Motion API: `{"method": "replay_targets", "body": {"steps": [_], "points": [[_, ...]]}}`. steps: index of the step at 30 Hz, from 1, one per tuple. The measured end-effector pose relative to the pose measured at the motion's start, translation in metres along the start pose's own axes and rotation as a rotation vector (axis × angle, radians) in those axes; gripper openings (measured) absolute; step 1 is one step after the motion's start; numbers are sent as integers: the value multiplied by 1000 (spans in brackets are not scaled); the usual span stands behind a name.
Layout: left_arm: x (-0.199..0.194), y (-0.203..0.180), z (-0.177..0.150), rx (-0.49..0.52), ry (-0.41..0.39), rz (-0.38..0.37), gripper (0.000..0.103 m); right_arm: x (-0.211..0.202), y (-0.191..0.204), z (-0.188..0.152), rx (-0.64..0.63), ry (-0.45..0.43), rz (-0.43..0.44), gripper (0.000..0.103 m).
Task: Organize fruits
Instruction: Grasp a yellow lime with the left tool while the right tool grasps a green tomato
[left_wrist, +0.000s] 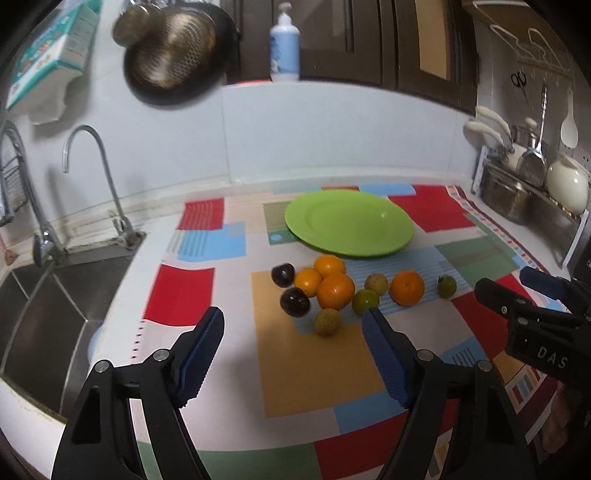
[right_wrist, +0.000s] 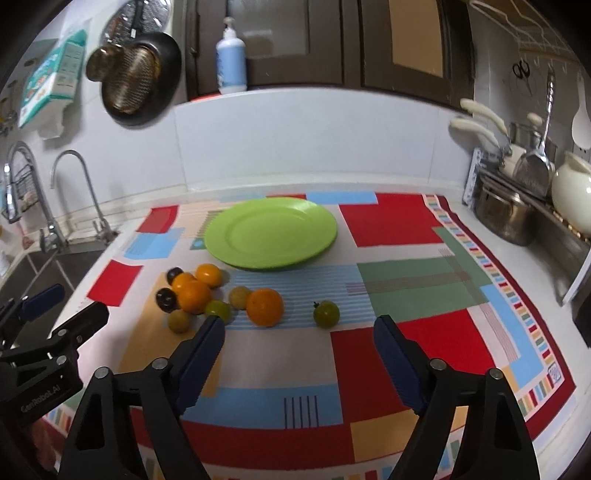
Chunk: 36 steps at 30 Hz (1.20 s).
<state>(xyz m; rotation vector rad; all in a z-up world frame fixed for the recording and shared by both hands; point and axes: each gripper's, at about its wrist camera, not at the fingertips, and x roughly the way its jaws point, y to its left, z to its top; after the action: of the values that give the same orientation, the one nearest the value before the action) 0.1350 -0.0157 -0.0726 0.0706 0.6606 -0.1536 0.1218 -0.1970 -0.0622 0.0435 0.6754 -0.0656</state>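
Left gripper (left_wrist: 293, 326) released and empty above the patterned cloth (left_wrist: 321, 369) on the surface, right gripper (right_wrist: 299, 334) likewise released and empty, fruits (left_wrist: 334, 290) clustered on the cloth just before the green plate (left_wrist: 349, 221), sink (left_wrist: 44, 314) to the left

A round lime-green plate (right_wrist: 270, 233) lies flat and empty. All the fruit sits loose just in front of it. To the plate's front left, three oranges (right_wrist: 193, 295) cluster, touching, with two dark plums (right_wrist: 167, 299) on their left side. Further front are three small yellow-green fruits (right_wrist: 218, 309). A fourth orange (right_wrist: 265, 307) sits alone, and one small green fruit (right_wrist: 326, 314) lies apart, right of it.
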Motion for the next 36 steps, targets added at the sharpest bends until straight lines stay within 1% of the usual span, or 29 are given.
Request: {"method": "replay_targets", "body": {"steps": [1,3,6,7,10,13,15,16,19,24,28,31,33,36], "points": [[4,-2,0,1,9,0,73,5,-2,0,3,13,1,79],[12,-4,1,-4,29,-1,72,14,-5,3,3,38,-1,76],[26,-8,2,-15,56,1,67,27,-10,7,-7,55,9,72],[30,-10,2,-18,67,5,64,32,-12,8,-18,59,15,71],[42,-17,1,-26,99,11,64,49,-17,10,-35,97,48,65],[52,-22,0,-21,129,18,58,62,-22,8,-34,124,67,64],[60,-23,-1,-30,156,14,56,71,-26,7,-30,149,88,60],[64,-24,-2,-33,173,11,53,75,-27,7,-29,159,93,57],[75,-26,-3,-37,201,5,43,84,-31,7,-22,177,100,55],[85,-30,-3,-38,220,4,42,95,-34,8,-30,199,109,50],[92,-32,-3,-37,232,4,37,104,-37,8,-21,222,116,45],[95,-33,-3,-38,238,3,34,108,-40,9,-19,228,117,45],[98,-32,-3,-39,247,2,33,110,-40,10,-20,230,118,43],[100,-32,-2,-44,253,0,28,113,-40,10,-18,235,121,40]]}}
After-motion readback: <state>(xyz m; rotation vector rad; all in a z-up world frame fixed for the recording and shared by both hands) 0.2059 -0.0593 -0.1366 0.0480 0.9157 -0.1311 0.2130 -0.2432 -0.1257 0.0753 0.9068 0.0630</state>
